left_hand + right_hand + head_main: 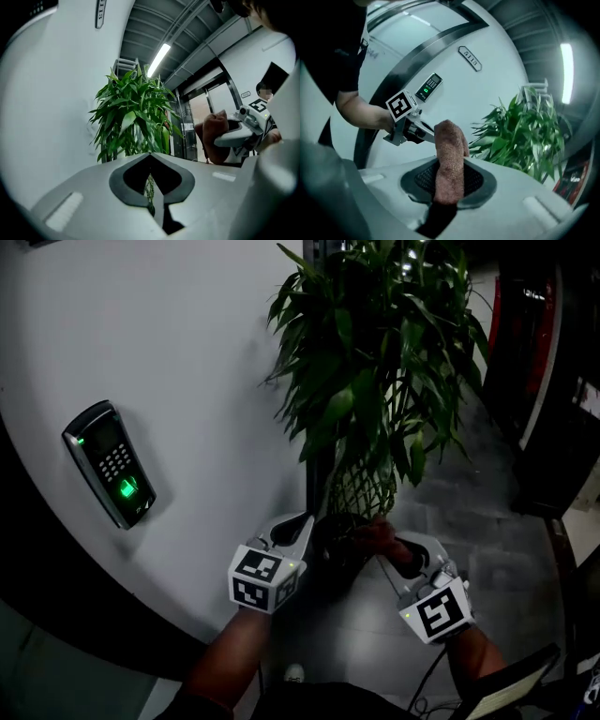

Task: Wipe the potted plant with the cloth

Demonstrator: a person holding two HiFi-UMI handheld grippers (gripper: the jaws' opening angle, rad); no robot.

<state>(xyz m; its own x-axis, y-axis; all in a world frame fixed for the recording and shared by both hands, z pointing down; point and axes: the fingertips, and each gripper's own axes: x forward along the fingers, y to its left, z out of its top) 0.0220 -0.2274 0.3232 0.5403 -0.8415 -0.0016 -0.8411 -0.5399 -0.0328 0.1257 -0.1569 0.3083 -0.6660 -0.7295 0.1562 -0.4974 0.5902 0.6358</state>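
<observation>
The potted plant (pixel 375 362) stands on the grey floor (pixel 487 512) against a curved white wall (pixel 187 352). Its long green leaves spread above a woven lattice of stems (pixel 361 488), which rises from a dark pot (pixel 337 542). Both tools are down at the base of the plant, near the rim of the pot.

The right tool (pixel 398 554) is clenched on a reddish-brown cloth (pixel 380 538). In the right gripper view the cloth (pixel 450 159) stands up in a thick fold from between the tool's (pixel 450 187) jaws, with the foliage (pixel 520 126) beyond it to the right. In the head view the cloth sits just beside the lower stems; whether it touches them is not clear.

The left tool (pixel 298 532) is on the wall side of the pot. Its own view shows the left tool (pixel 152 197) with its jaws drawn together, leaving only a thin slit, through which a strip of the latticed stem shows. Nothing is seen clamped between them.

A keypad reader (pixel 111 463) with green lights is mounted on the wall, well to the left of the plant.
</observation>
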